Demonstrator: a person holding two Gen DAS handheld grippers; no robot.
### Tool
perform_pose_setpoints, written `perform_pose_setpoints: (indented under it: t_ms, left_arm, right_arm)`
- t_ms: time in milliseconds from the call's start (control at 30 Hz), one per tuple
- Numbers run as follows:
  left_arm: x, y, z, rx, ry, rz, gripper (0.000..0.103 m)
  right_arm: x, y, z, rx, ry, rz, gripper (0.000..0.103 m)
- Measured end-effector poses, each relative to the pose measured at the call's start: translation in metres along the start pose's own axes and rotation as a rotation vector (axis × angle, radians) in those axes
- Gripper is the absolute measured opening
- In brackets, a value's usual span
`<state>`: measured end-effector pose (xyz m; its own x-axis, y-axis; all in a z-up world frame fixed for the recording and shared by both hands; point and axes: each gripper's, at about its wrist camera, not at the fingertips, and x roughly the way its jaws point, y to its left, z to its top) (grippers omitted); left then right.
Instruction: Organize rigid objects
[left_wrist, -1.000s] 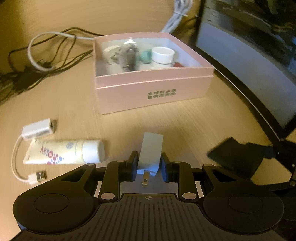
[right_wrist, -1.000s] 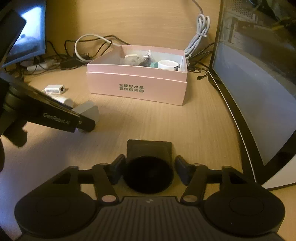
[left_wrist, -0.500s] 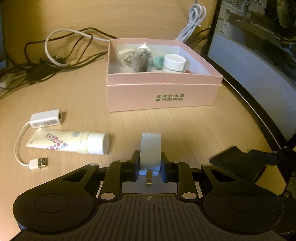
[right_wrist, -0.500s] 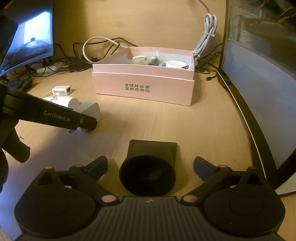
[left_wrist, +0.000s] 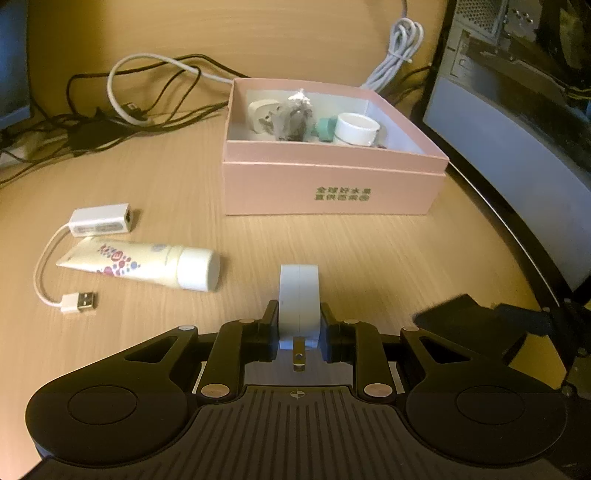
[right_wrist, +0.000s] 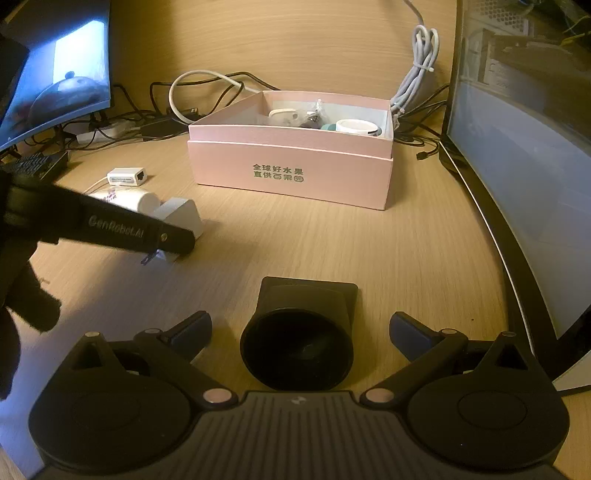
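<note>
My left gripper (left_wrist: 298, 325) is shut on a white plug adapter (left_wrist: 298, 295), held just above the wooden desk; the adapter also shows in the right wrist view (right_wrist: 181, 218). The pink box (left_wrist: 332, 184) stands ahead, open, holding a white plug, a grey bundle, a teal piece and a white jar (left_wrist: 356, 127). My right gripper (right_wrist: 299, 332) is open wide, with a black cup-shaped object (right_wrist: 297, 350) lying on the desk between its fingers. A cream tube (left_wrist: 147, 264) and a white USB adapter (left_wrist: 101, 221) lie to the left.
Tangled cables (left_wrist: 110, 110) lie at the back left. A curved monitor (right_wrist: 517, 177) stands along the right edge and another screen (right_wrist: 55, 74) at the back left. A bundled white cable (right_wrist: 417, 74) hangs behind the box.
My right gripper has opened, letting go of the black cup-shaped object. My left gripper, still holding the adapter, has shifted so the box sits further right in its view.
</note>
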<state>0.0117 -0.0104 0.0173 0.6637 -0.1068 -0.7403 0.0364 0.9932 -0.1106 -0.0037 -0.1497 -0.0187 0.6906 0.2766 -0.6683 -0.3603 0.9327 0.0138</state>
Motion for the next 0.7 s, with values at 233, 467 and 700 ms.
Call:
perform_pose_setpoints:
  t_ms: [233,467,700]
  left_arm:
    - [-0.006,0.001,-0.008,0.008,-0.010,-0.010,0.024]
    - [-0.011,0.006,-0.014,-0.023,-0.030,-0.034,0.024]
    - [-0.016,0.006,-0.016,-0.017,0.002,-0.028,0.024]
  right_arm:
    - [0.000,0.001,0.000,0.000,0.006,-0.002,0.103]
    - [-0.001,-0.001,0.003,-0.021,0.036,0.019,0.103]
    - [-0.007,-0.006,0.004,-0.030,0.057,0.035,0.100]
